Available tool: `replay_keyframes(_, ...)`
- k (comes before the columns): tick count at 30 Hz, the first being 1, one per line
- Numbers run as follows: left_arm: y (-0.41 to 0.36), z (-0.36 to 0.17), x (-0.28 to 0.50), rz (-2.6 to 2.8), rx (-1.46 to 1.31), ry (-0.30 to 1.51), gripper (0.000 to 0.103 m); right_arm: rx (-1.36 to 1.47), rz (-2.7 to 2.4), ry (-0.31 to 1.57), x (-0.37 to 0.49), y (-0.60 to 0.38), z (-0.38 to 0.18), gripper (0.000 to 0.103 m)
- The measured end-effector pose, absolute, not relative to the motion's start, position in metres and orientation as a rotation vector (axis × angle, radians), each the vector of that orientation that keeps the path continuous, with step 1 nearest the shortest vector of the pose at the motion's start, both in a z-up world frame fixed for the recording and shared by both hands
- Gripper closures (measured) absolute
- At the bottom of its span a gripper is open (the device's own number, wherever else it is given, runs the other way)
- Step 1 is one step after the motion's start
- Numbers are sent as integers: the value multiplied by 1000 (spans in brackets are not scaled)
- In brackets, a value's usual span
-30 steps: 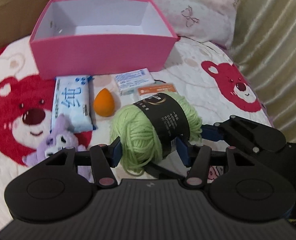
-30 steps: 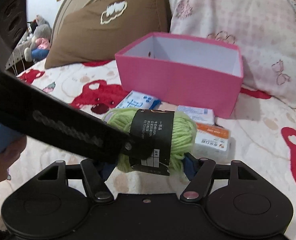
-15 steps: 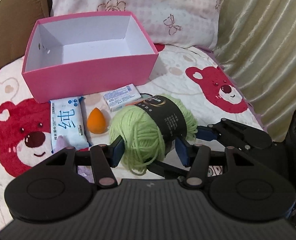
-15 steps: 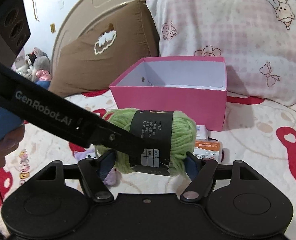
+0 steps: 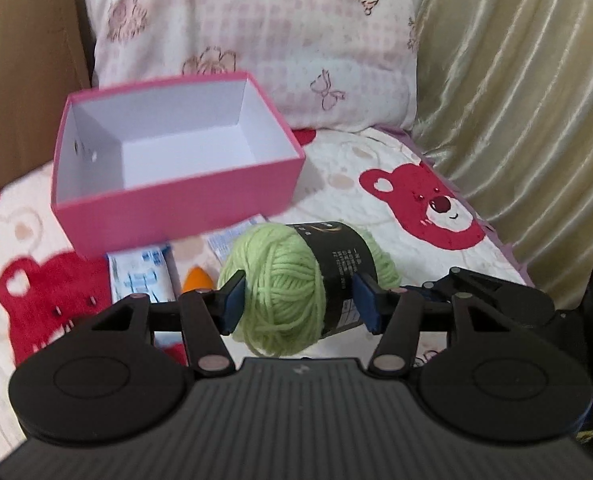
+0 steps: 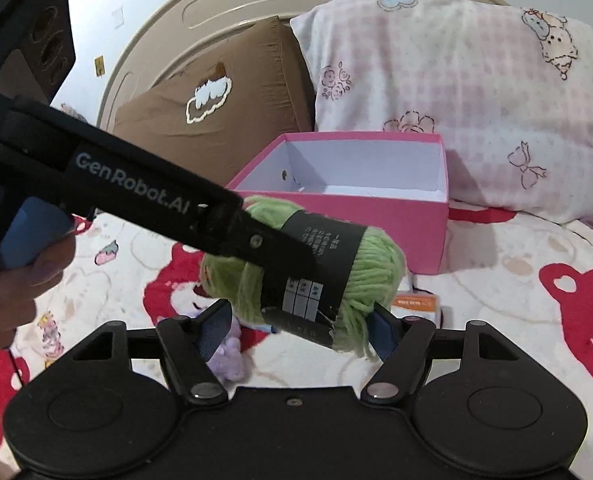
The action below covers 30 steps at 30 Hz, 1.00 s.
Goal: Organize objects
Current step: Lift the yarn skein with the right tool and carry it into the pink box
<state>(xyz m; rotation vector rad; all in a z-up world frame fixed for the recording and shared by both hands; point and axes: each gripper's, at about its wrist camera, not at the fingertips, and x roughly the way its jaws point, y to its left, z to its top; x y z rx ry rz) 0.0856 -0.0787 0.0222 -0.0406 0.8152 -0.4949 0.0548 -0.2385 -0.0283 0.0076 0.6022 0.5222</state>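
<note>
In the left wrist view we see our left tool (image 5: 300, 304) at lower centre, its blue pads (image 5: 232, 307) pressed against both sides of a green yarn ball (image 5: 292, 280) with a black paper band, so it is clamped on the yarn. The yarn sits lifted above the bed sheet (image 5: 380, 196), which is printed with red bears. Above and left of it stands the open pink box (image 5: 176, 204), white inside. Between box and yarn lie a white tissue pack (image 5: 142, 280), an orange makeup sponge (image 5: 198, 278) and part of a small white packet (image 5: 232, 236). A pink checked pillow (image 5: 256, 40) fills the upper centre, a gold curtain (image 5: 516, 100) the right.

In the right wrist view our right tool (image 6: 296, 330) also grips the yarn ball (image 6: 372, 268), one pad at each end. The left tool's black arm (image 6: 156, 204) crosses from the upper left onto the ball, with a hand (image 6: 20, 280) holding its blue handle at the left edge. The pink box (image 6: 376, 212) stands behind the yarn, a brown pillow (image 6: 216, 120) to its upper left. A purple plush toy (image 6: 228, 356) and an orange-labelled packet (image 6: 416, 302) lie on the sheet below.
</note>
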Motion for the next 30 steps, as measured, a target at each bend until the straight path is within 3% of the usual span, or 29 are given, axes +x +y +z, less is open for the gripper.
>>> replay_keyframes(9,-69,56,114,-490,-21,814,47,33,502,563,80,-230,-1,27)
replay_keyframes(17,-84,81,129,-470,173,776,48,11,515,518,113,-222,23,27)
replay_keyframes(30,-50,61,208,-448,-136,776,49,-62,469,535,177,-214,31,36)
